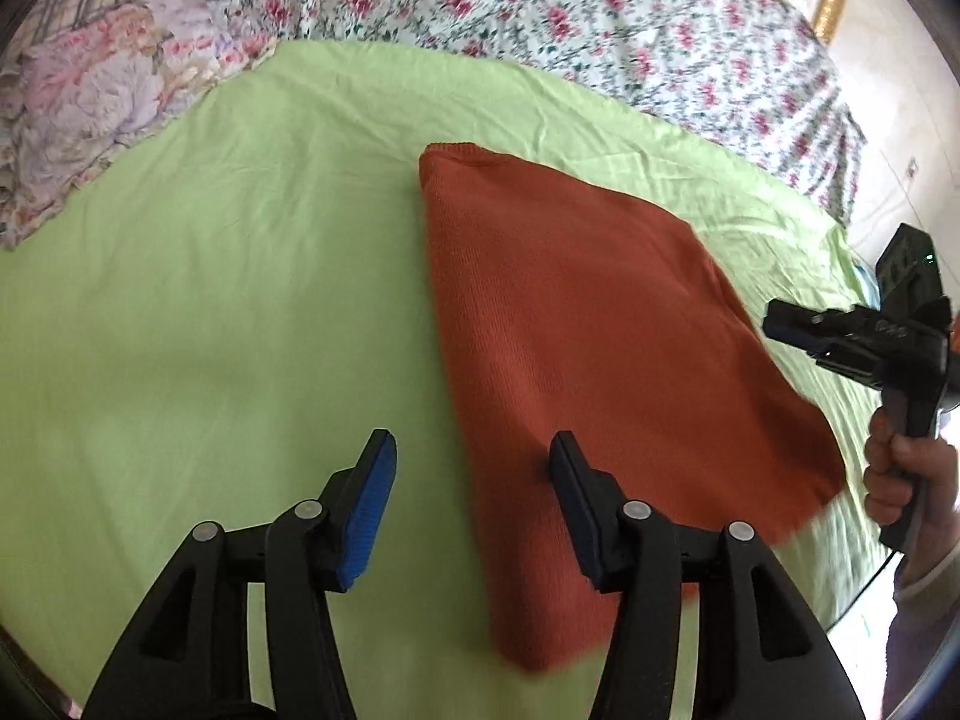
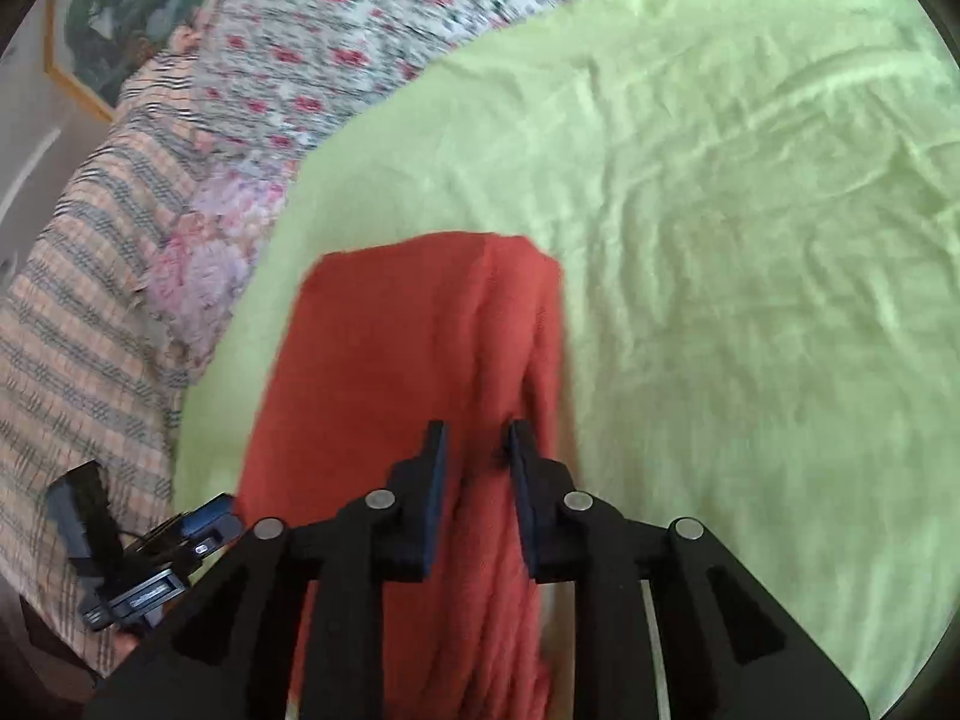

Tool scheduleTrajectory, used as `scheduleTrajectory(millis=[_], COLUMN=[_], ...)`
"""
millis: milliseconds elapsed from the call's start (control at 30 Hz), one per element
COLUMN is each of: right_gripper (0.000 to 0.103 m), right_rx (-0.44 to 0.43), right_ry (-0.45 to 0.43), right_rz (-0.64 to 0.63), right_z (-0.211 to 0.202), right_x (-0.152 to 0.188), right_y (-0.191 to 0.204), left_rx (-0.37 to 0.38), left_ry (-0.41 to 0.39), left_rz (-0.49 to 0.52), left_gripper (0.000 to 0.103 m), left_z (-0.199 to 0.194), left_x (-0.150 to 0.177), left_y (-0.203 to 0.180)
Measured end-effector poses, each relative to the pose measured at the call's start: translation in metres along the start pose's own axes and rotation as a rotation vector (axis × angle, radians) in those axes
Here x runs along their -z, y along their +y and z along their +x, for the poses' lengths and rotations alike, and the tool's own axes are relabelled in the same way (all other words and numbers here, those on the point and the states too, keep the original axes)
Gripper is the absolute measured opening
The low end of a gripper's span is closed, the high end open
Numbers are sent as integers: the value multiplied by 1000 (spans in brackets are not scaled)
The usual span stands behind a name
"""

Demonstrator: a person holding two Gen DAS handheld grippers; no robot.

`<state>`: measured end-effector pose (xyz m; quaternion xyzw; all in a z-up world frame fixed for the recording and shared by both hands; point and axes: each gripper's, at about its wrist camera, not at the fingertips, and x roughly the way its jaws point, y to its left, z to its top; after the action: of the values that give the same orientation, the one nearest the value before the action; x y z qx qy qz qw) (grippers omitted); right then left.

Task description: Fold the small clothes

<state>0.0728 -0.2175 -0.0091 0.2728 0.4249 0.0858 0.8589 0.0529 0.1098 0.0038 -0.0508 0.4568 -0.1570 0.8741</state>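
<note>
The rust-orange knitted garment (image 1: 576, 324) lies on the light green sheet (image 1: 198, 276) of the bed, already folded into a compact, roughly rectangular packet with a clean fold along its left edge in the left wrist view. No sleeves or loose ends stick out, so the folding looks largely done; I judge that at most 1 more fold or a final tidy-up is left.

The left tool (image 1: 474, 498) hovers over the near left edge of the garment with its fingers spread wide, holding nothing; 1 finger is over the sheet, the other over the knit.

The right tool (image 2: 477, 468) sits at the garment's right side, its fingers narrowed but with a gap between them. Layered knit edges (image 2: 510, 540) run through that gap; motion blur makes it impossible to tell whether the pads actually pinch the fabric or only straddle it.

A floral quilt (image 1: 600, 18) and a plaid blanket (image 2: 78, 324) lie beyond the sheet.
</note>
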Motion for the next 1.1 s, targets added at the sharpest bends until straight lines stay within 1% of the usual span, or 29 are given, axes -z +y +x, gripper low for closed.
scheduleTrajectory(millis=[33,67,133,200,333,367,400,433,500,567,600,633,667,700,733,767,833,867,900,933,967,1033,1100], right_gripper=[36,41,44,45,45,42,33,5,5,5,5,5,5,5,5,5,5,5,5,5,5,5,5], right_rx=[-26,-39,-45,-47,-25,-17,-12,-15,-77,-155,-211,-237,-257,-254,-246,-234,-234,-223,-195,-160,-103,-30,49], right_ry=[-6,-9,3,20,84,96,107,115,96,39,-1,-22,-54,-75,-86,-91,-80,-72,-66,-60,-47,-25,-6], right_rz=[-7,-15,-45,-63,-98,-102,-100,-97,-83,-65,-46,-40,-45,-58,-68,-62,-25,-20,-31,-52,-83,-114,-142], right_z=[-12,-21,-38,-47,-41,-36,-32,-28,-29,-42,-53,-60,-70,-76,-79,-81,-78,-74,-72,-70,-66,-62,-56], right_x=[9,18,40,58,88,91,93,93,86,73,64,59,54,52,52,53,56,57,59,63,69,79,89], right_y=[3,5,12,15,20,21,21,23,32,42,46,50,54,57,61,60,52,49,48,48,49,47,36], left_rx=[3,2,13,23,33,29,21,13,-14,-42,-55,-72,-112,-147,-158,-157,-166,-141,-94,-62,-38,-24,-24], left_ry=[-2,-2,-6,-5,-8,-7,-2,-1,-2,-17,-20,-22,-29,-30,-27,-26,-33,-31,-28,-24,-13,7,23], left_rz=[8,17,39,63,115,128,149,171,207,216,205,201,202,208,216,215,174,127,47,-13,-54,-86,-88], left_gripper=[58,60,61,65,68,68,68,68,68,70,69,65,54,46,48,48,34,26,23,21,19,17,13], left_z=[-5,-11,-20,-24,-17,-15,-11,-8,-2,1,2,2,2,2,2,1,-4,-7,-10,-12,-12,-9,-5], left_x=[7,16,34,48,61,63,64,65,66,64,63,63,62,63,64,65,65,63,61,60,61,63,65], left_y=[-1,-3,-6,-12,-27,-29,-32,-36,-41,-44,-43,-42,-41,-40,-39,-37,-31,-24,-14,-5,1,7,7])
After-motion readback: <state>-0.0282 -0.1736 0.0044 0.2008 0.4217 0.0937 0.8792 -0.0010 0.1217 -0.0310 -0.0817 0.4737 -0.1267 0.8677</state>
